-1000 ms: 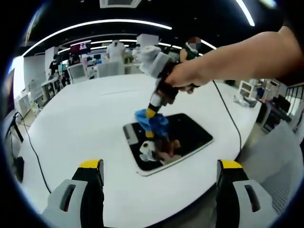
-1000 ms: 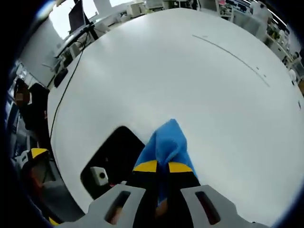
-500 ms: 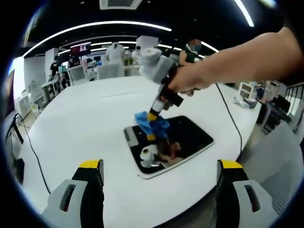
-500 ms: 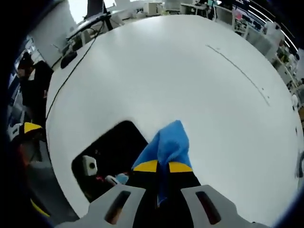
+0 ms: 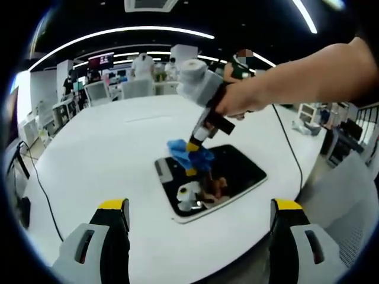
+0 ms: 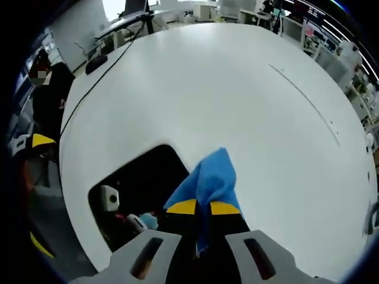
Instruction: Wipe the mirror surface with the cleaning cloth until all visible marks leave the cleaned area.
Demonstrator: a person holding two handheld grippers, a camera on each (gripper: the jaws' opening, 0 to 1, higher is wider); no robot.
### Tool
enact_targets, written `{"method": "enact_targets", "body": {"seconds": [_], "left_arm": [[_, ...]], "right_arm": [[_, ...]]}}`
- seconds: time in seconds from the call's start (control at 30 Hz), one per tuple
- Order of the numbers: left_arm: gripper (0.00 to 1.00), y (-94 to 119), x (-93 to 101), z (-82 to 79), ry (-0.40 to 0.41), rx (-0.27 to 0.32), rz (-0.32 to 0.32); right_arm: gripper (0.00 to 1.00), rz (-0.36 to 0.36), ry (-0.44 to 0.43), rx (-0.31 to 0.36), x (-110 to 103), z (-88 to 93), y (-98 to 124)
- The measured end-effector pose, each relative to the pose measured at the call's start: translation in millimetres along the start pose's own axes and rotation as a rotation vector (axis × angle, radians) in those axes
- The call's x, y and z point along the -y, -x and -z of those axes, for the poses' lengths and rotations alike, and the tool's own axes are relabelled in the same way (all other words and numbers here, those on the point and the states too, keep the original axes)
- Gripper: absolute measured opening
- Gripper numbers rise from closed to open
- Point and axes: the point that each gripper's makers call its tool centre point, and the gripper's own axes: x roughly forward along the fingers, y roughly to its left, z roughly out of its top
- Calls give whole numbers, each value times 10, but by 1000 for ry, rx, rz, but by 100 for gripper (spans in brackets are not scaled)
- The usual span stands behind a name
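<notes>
While pinched, soft blue cloth (image 6: pixel 204 180) on glossy mirror (image 5: pixel 231 171)

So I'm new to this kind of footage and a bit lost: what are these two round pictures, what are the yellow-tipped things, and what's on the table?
There is no robot here. A person holds a hand-operated tool in each hand, and a fisheye camera rides on each one.

The left gripper view looks along the left tool, whose two yellow-tipped jaws stand wide apart and hold nothing. Ahead of it you see the person's hand working the right tool.

The right gripper view looks along that right tool. Its jaws are closed on a blue cleaning cloth.

A dark mirror with rounded corners lies flat on the white round table. The cloth is at the mirror's far edge, and the glass reflects the tool above it.
</notes>
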Motion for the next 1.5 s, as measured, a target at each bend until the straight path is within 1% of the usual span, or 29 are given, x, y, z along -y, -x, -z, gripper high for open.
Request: {"method": "enact_targets", "body": {"seconds": [0.07,0.23,0.6,0.8,1.03,1.5], "left_arm": [[99,0,-1,1,0,-1,-1],[99,0,-3,7,-2,-2,-2],[99,-6,2,7,-4,-3,1],[99,-9,18,7,-8,-8,6],[99,-9,27,17,-9,-13,9],[99,14,33,3,-5,-8,6]], "right_arm": [[0,-1,5,6,33,-6,-30],[0,3,21,13,33,-7,-32],[0,9,47,-1,65,100,17],[0,13,43,-1,80,181,72],[0,16,35,-10,152,269,101],[0,31,27,-19,168,296,108]]}}
